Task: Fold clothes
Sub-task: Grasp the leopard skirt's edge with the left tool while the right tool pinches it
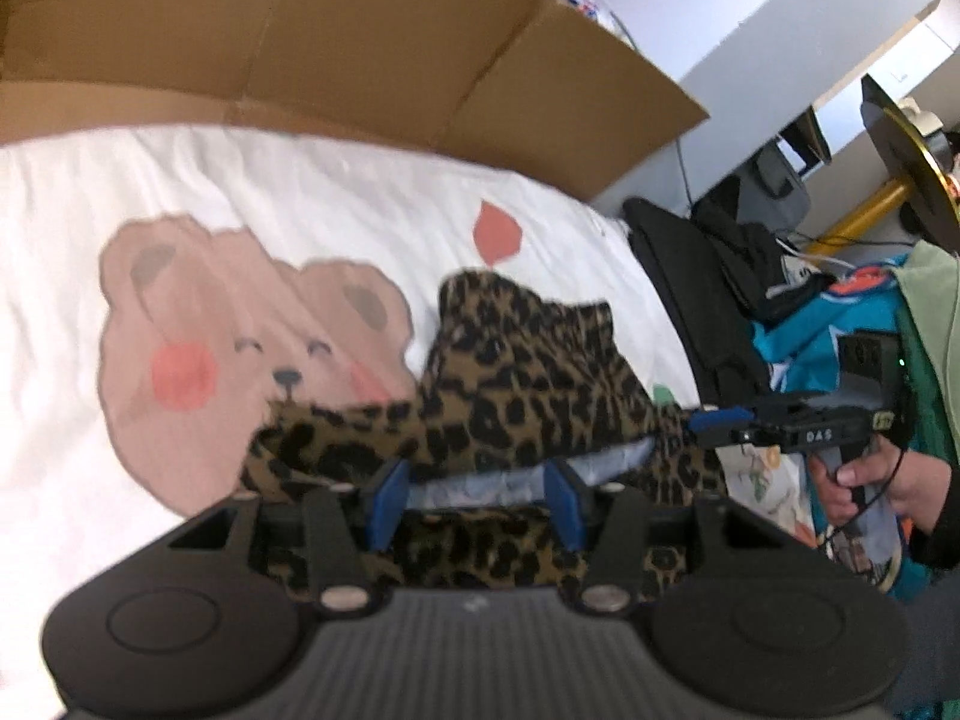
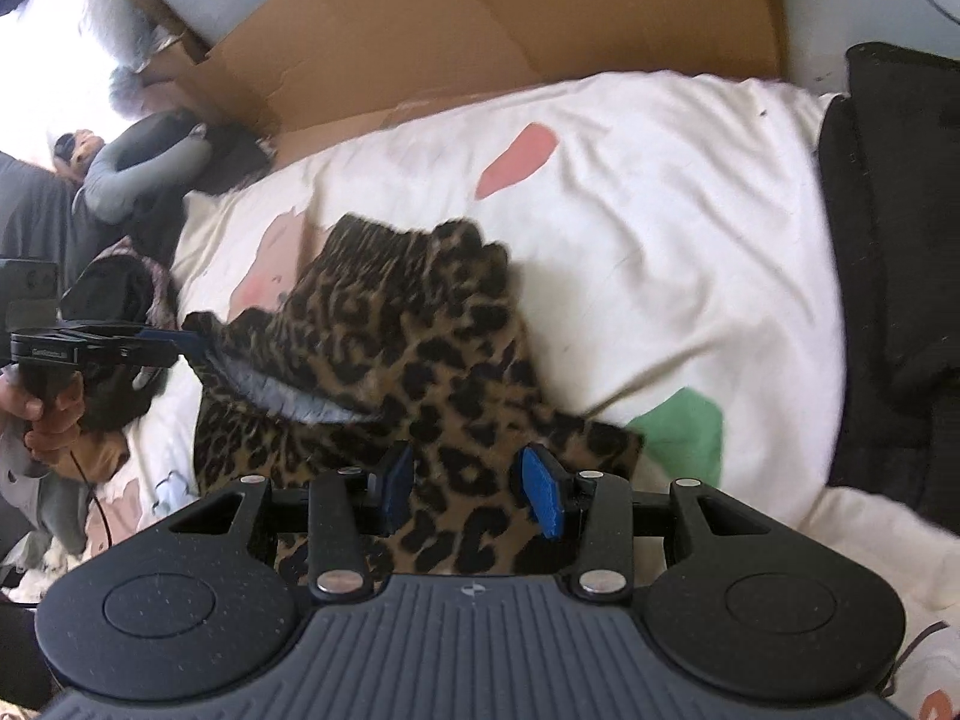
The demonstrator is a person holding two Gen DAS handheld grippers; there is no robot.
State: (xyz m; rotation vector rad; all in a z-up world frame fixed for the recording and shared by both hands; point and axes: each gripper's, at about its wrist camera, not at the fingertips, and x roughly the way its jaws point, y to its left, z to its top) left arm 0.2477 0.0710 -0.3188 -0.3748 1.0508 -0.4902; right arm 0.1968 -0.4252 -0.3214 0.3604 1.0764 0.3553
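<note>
Two grippers are working a leopard garment (image 1: 528,372) lying bunched on the white bear-print sheet (image 1: 300,192). Left gripper (image 1: 477,501) is showing its blue pads apart, cloth and grey lining running between them. Right gripper (image 2: 474,492) is likewise keeping its pads spread, with spotted fabric lying between them. Cardboard (image 2: 480,18) is standing at the far edge
</note>
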